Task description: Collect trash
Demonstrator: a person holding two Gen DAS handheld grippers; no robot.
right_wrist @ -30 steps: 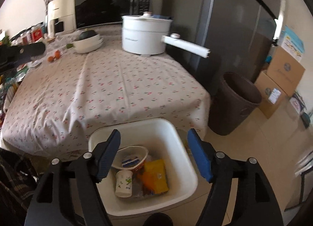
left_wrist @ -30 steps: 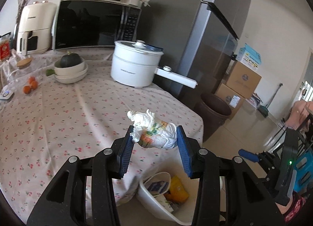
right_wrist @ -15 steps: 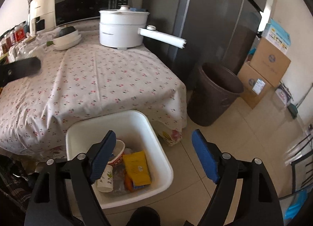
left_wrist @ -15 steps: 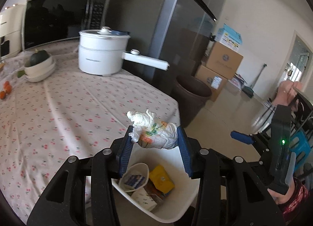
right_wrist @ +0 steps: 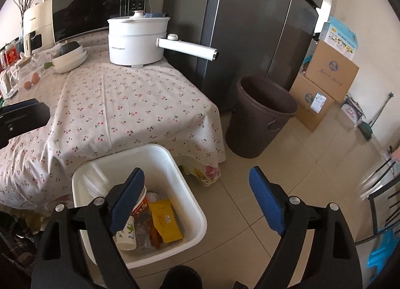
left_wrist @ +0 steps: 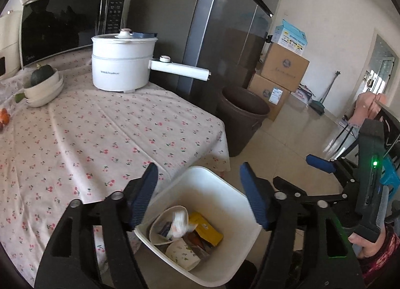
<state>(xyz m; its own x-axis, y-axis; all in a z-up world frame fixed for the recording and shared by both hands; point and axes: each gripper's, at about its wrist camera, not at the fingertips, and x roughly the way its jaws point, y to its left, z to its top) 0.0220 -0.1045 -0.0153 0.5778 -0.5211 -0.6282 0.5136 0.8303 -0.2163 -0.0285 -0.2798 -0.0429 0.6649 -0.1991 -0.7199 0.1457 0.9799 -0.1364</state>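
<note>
Your left gripper (left_wrist: 198, 196) is hanging over the white bin (left_wrist: 212, 179), fingers spreading with nothing between them — the crumpled tissue (left_wrist: 178, 222) is dropping blurred into the bin, among a bowl (left_wrist: 160, 221), a paper cup (left_wrist: 182, 252) and a yellow packet (left_wrist: 206, 229). Your right gripper (right_wrist: 197, 201) is also opening, empty, beside the tabletop (right_wrist: 125, 103)
</note>
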